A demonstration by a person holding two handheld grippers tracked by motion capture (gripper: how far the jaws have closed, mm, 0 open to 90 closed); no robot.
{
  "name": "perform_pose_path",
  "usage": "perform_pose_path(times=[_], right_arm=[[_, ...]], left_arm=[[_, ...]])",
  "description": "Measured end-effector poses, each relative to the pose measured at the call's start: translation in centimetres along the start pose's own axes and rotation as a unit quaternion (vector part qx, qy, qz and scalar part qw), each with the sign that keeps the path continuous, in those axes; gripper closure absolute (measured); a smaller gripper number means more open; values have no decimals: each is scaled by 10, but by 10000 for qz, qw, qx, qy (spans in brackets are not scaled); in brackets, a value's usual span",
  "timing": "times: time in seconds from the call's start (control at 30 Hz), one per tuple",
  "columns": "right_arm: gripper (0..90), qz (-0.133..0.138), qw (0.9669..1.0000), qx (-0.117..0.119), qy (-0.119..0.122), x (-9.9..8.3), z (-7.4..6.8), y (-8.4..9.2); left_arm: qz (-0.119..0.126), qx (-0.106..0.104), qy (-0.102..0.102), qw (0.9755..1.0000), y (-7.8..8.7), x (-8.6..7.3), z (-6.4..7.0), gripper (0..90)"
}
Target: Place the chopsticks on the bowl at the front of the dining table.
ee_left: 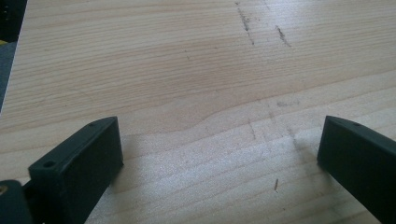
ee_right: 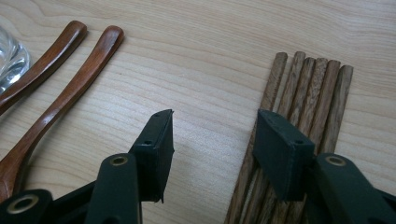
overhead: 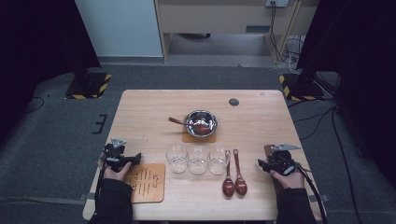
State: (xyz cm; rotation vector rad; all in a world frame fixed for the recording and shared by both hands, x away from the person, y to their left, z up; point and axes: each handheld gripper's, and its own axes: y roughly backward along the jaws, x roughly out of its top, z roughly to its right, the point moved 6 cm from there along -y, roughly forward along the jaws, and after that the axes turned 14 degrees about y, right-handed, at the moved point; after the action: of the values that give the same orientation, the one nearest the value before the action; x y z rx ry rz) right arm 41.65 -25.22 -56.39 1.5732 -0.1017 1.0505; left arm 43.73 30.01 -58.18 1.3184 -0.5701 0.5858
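Observation:
My left gripper (overhead: pixel 122 157) rests near the table's front left edge. In the left gripper view its jaws (ee_left: pixel 219 154) stand wide apart over bare wood, so it is open and empty. My right gripper (overhead: pixel 275 163) sits at the front right. It hovers open (ee_right: pixel 212 121) over a bundle of several dark wooden chopsticks (ee_right: pixel 308 88), whose far end (overhead: pixel 267 150) pokes out beyond the gripper. Its right jaw lies above the bundle, and only bare table shows between the pads.
A steel bowl (overhead: pixel 201 122) with a spoon in it sits on a cork coaster mid-table. Three empty glasses (overhead: pixel 198 159) stand in a row in front of it. Two wooden spoons (overhead: pixel 234 177) (ee_right: pixel 70 98) lie between the glasses and my right gripper. A slotted cork mat (overhead: pixel 145 182) lies beside my left hand.

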Motion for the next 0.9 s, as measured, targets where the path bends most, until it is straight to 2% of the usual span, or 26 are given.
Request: perform_pose_path(times=[0.3, 0.63, 0.8, 0.9], right_arm=[[470, -39, 10000, -56, 3, -2, 2, 0], [477, 5, 10000, 91, 40, 1, -4, 0], [477, 46, 10000, 16, 29, 1, 0, 2], [476, -29, 10000, -11, 34, -1, 0, 0]], left_arm=[[1, 0, 0, 10000, 0, 0, 0, 0], [1, -1, 0, 10000, 0, 0, 0, 0], [0, 0, -1, 10000, 0, 0, 0, 0], [0, 0, -1, 10000, 0, 0, 0, 0]])
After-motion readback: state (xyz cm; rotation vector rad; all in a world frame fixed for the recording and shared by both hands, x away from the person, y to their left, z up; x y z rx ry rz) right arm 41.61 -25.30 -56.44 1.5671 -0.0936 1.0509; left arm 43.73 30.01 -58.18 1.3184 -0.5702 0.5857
